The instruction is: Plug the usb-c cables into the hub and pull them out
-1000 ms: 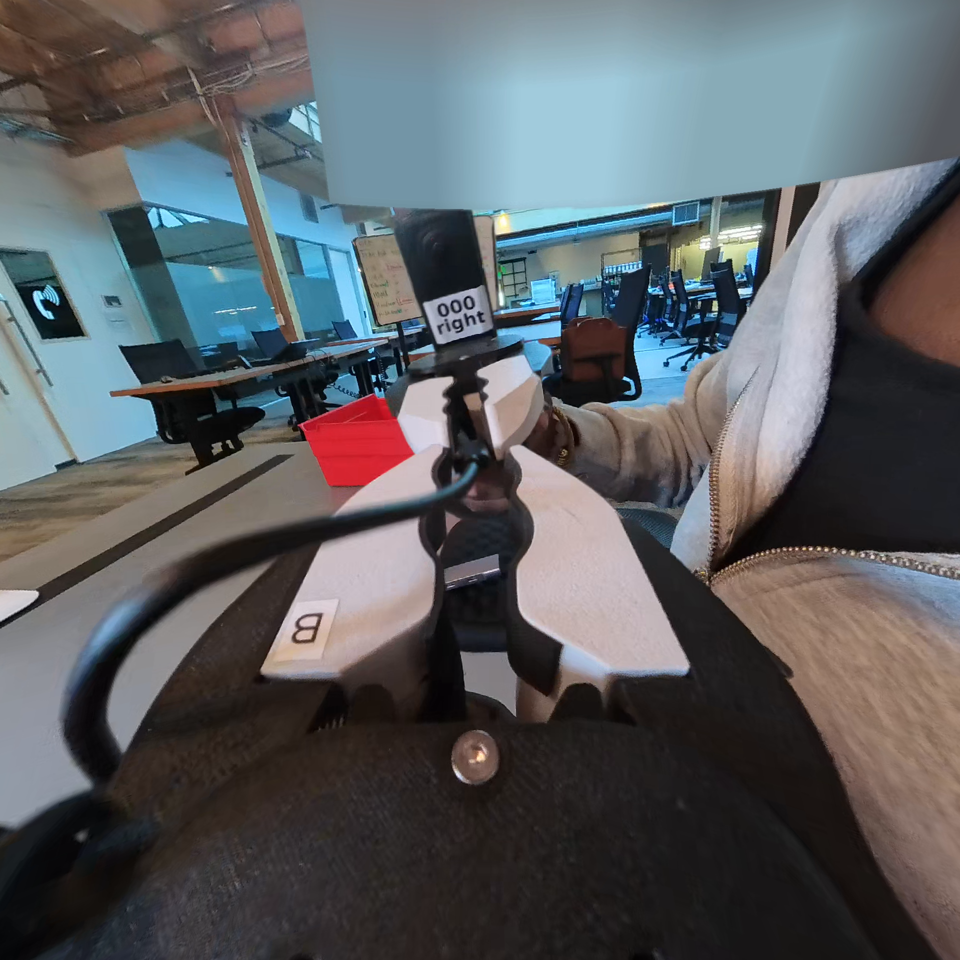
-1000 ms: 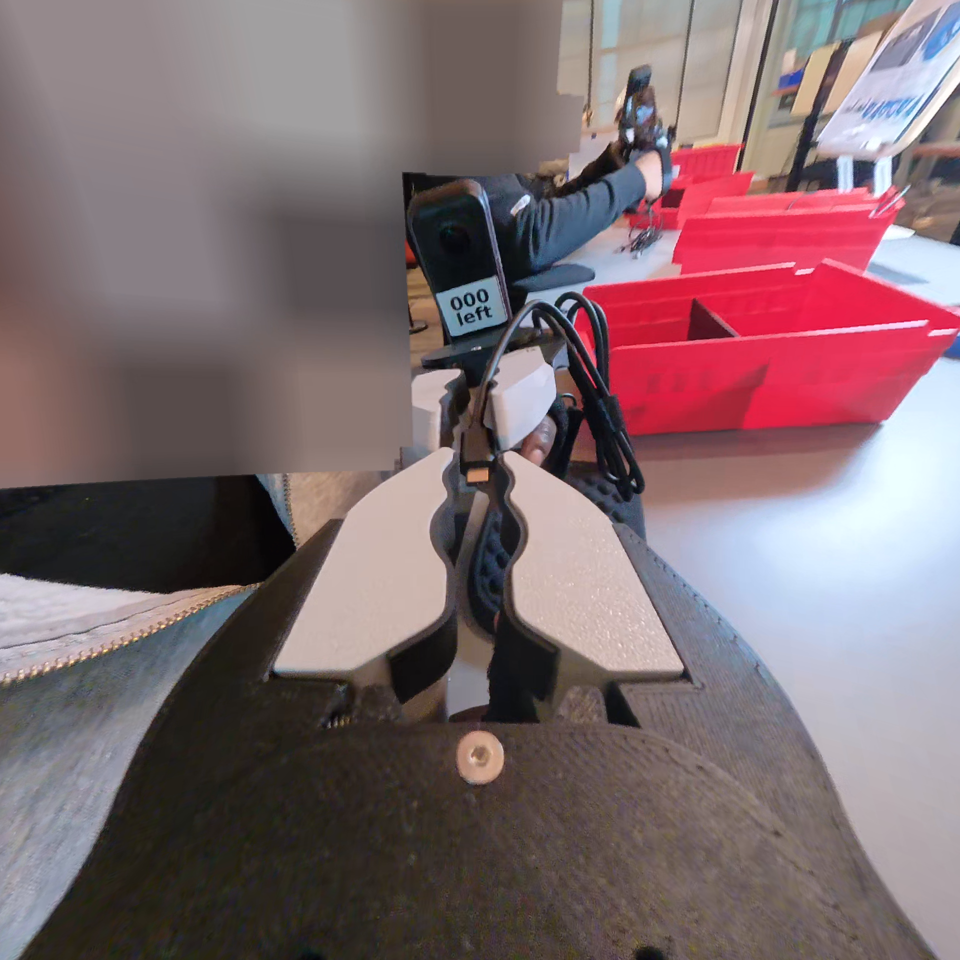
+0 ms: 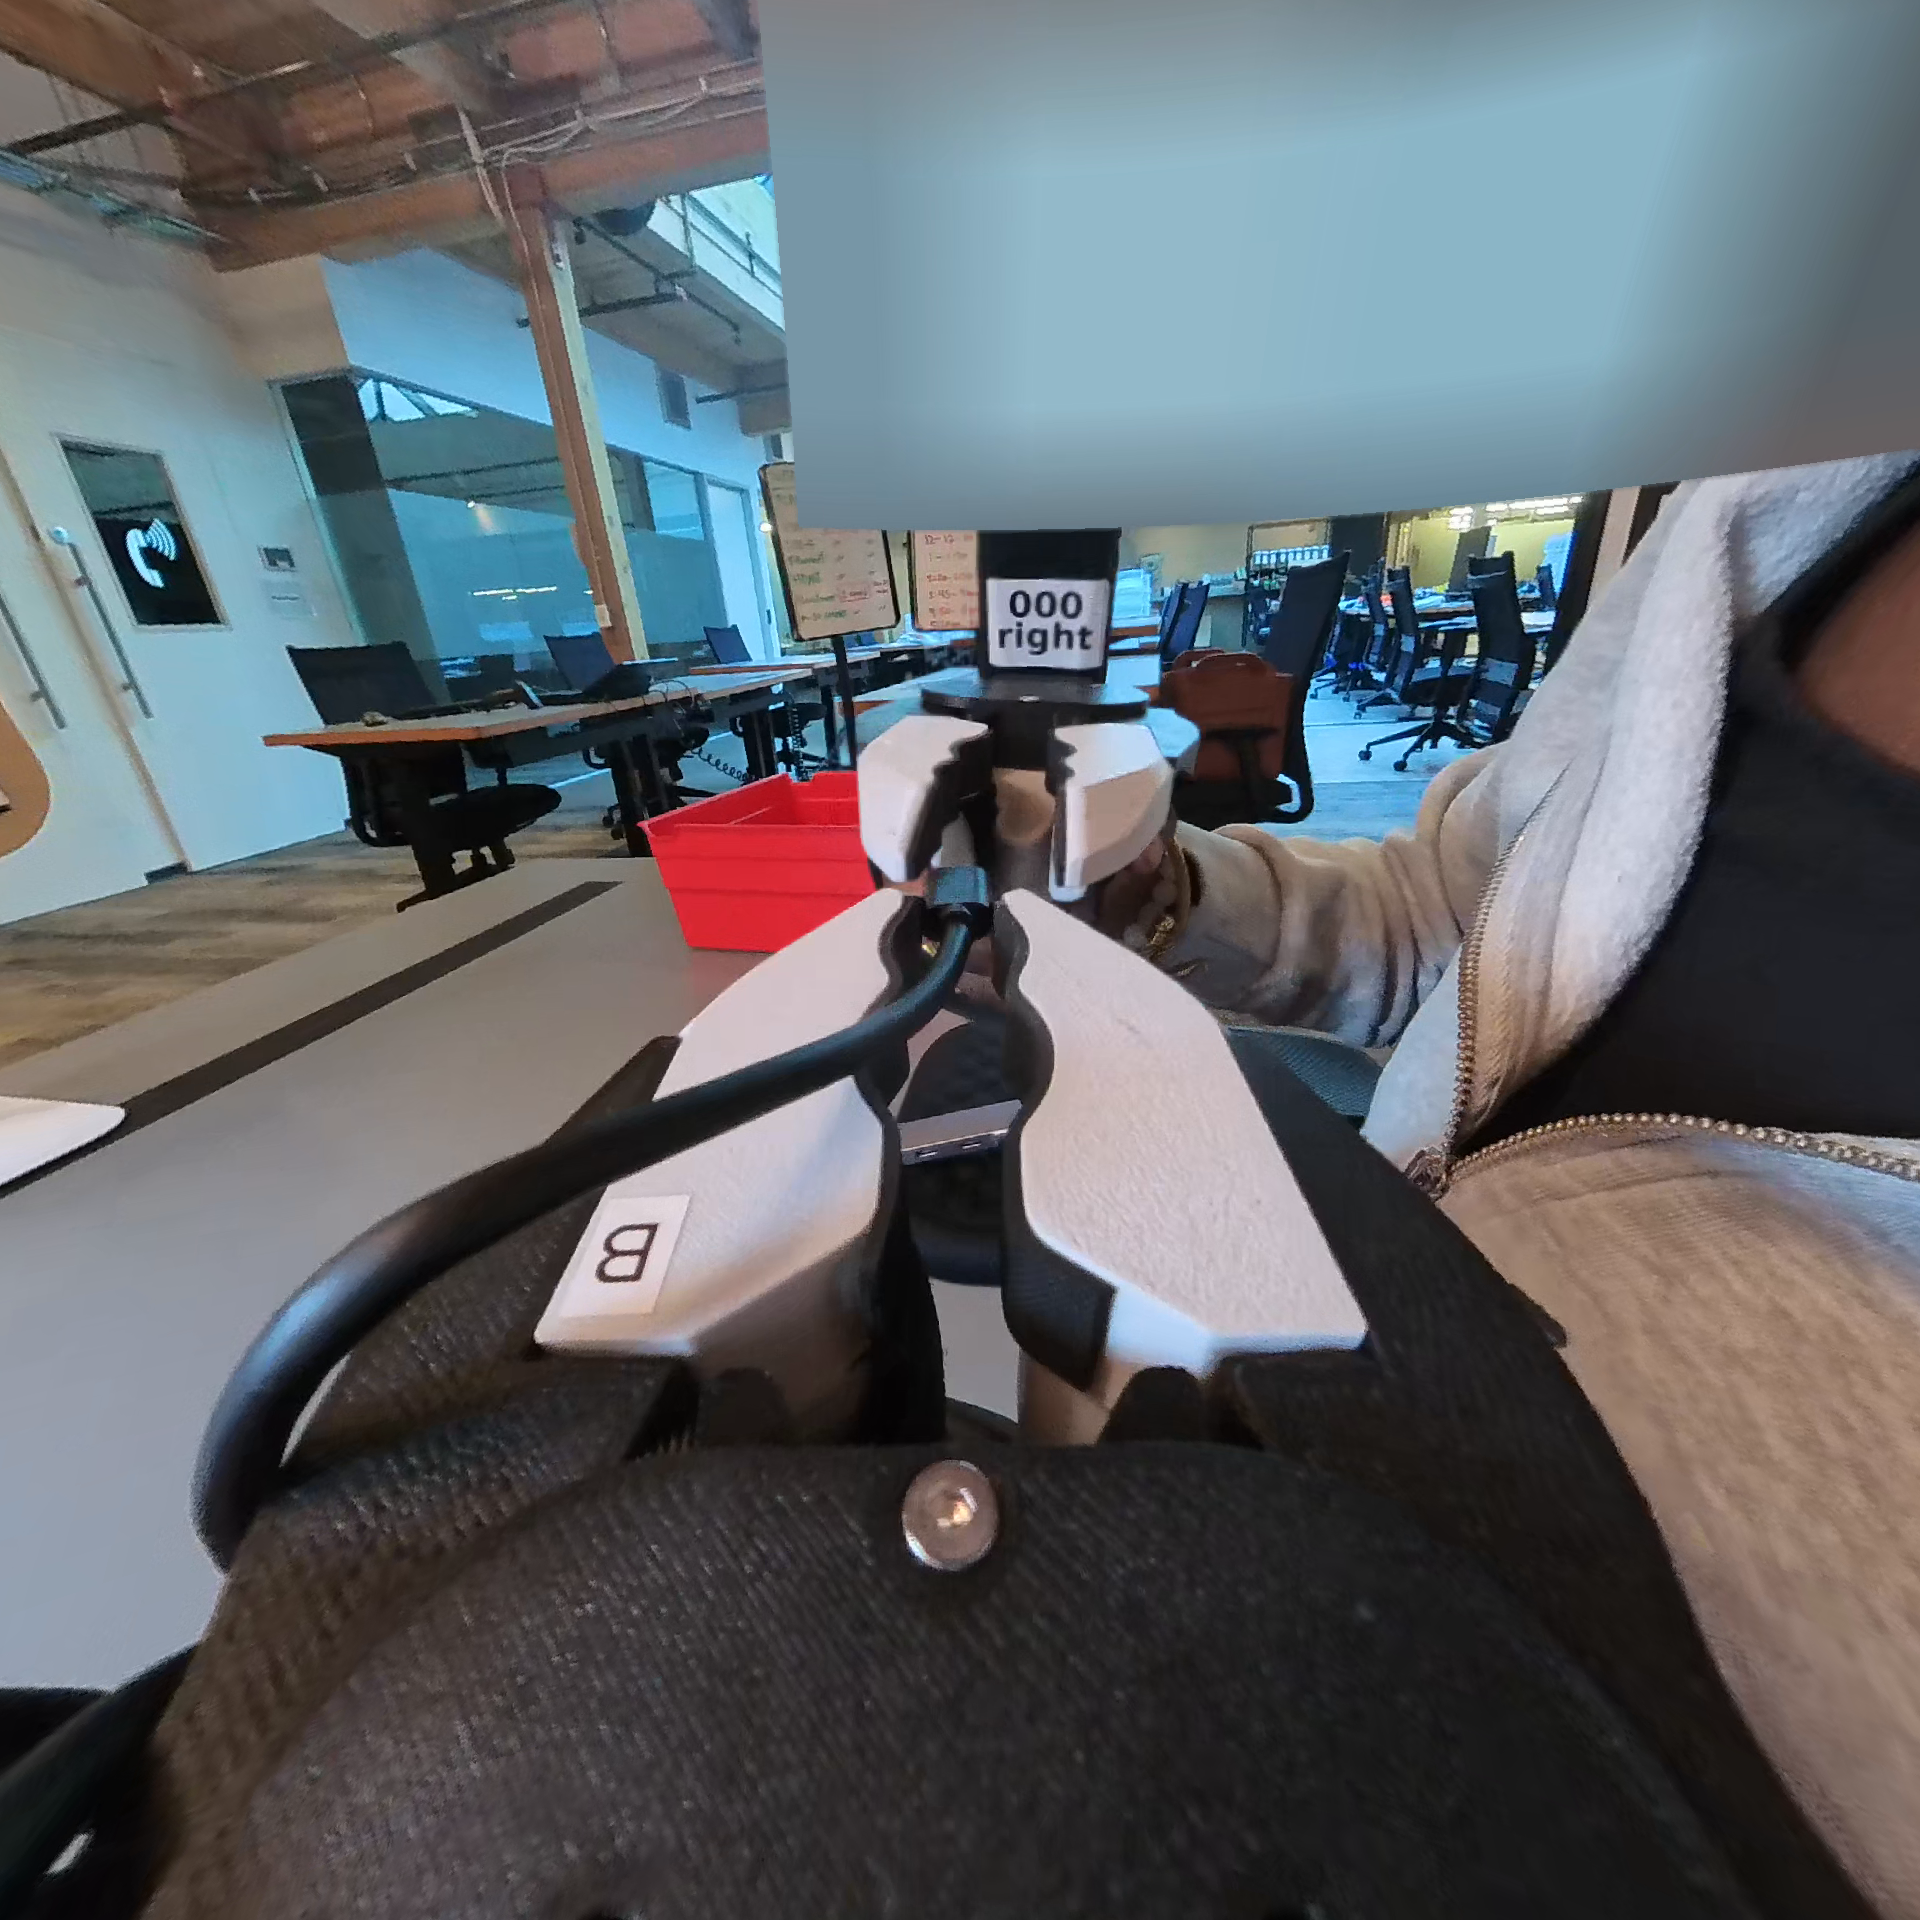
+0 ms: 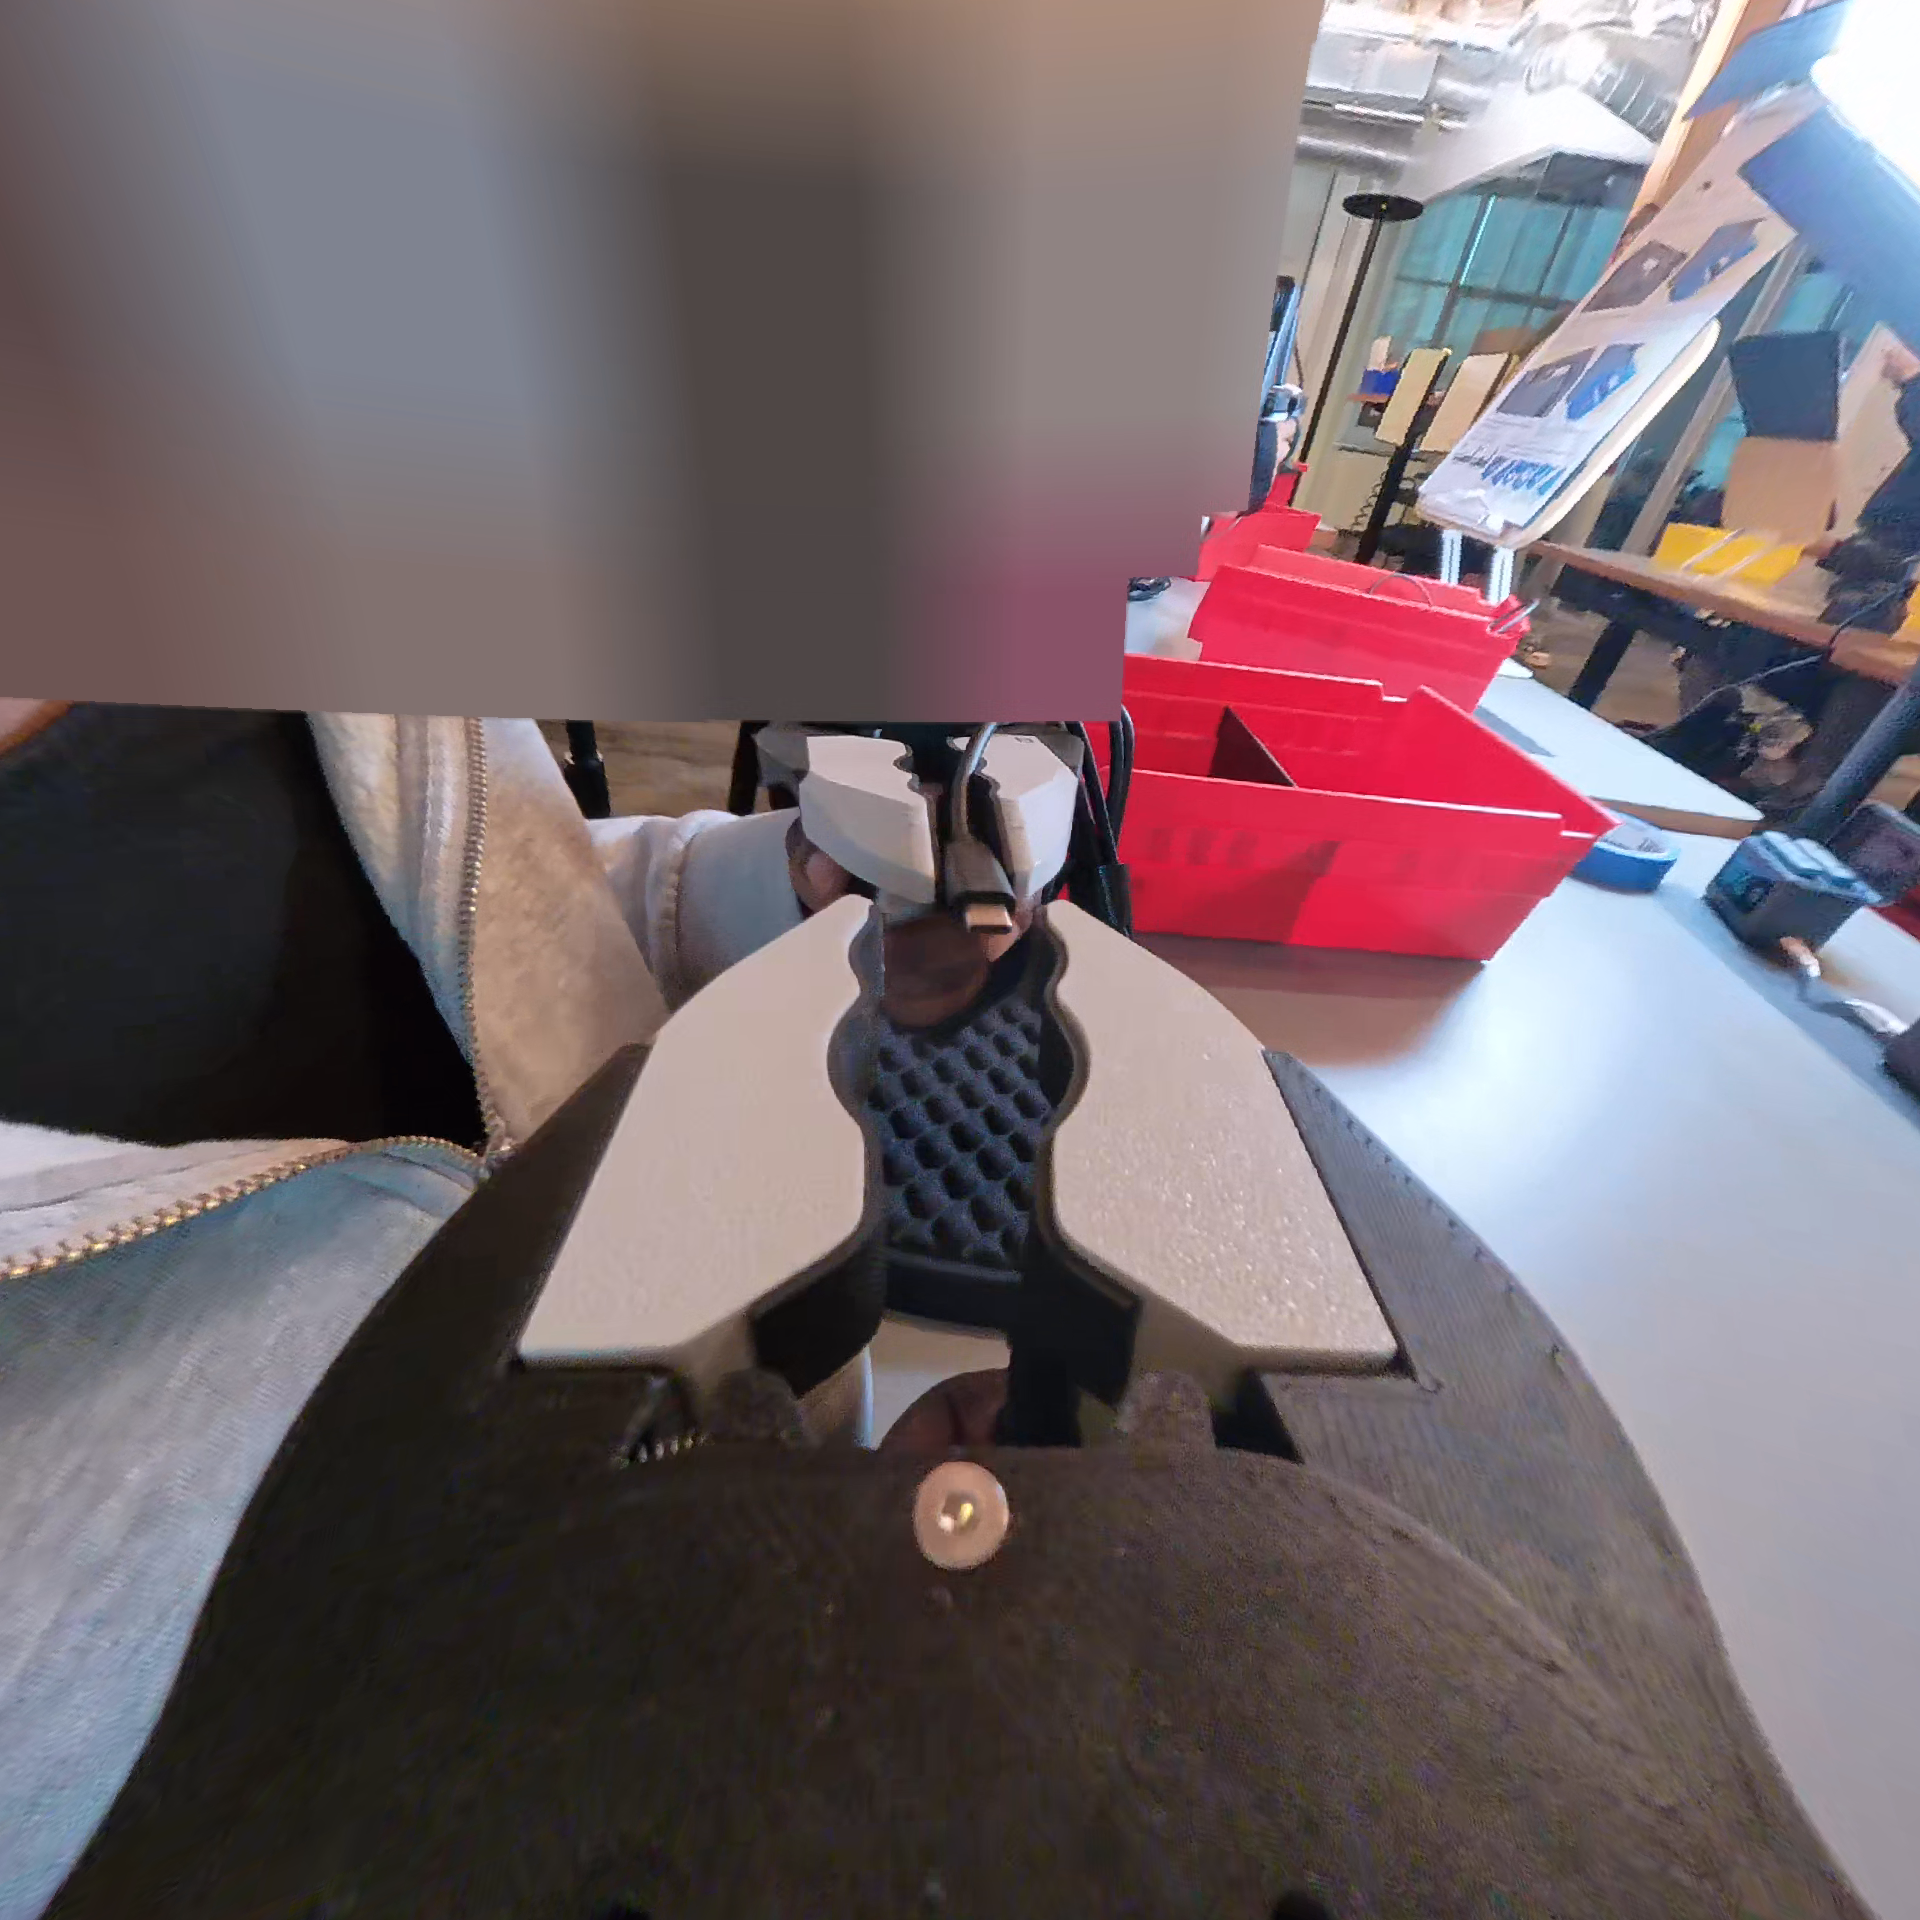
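My left gripper point(image 3: 951, 914) is shut on the black plug point(image 3: 958, 891) of a usb-c cable point(image 3: 727, 1091), which loops back over its left finger. In the right wrist view the left gripper point(image 4: 971, 878) holds that plug point(image 4: 979, 896) with its metal tip pointing at my right gripper point(image 4: 956, 925). My right gripper is open and empty, its tips just short of the plug. It faces the left one in the left wrist view point(image 3: 992, 862). A grey hub point(image 3: 956, 1127) shows through the gap between my left fingers. What it rests on is hidden.
Red bins point(image 4: 1330, 831) stand on the grey table point(image 4: 1558, 1195); one also shows in the left wrist view point(image 3: 758, 873). A blue tape roll point(image 4: 1626, 862) and a black device point(image 4: 1787, 894) lie to the right. The person's grey jacket point(image 3: 1558, 1351) is close by. The grippers are tip to tip, or close to it.
My right gripper's fingers have spread apart, and the plug now sits just beyond their tips instead of between them. My left gripper still holds the plug. Both views have tilted a little.
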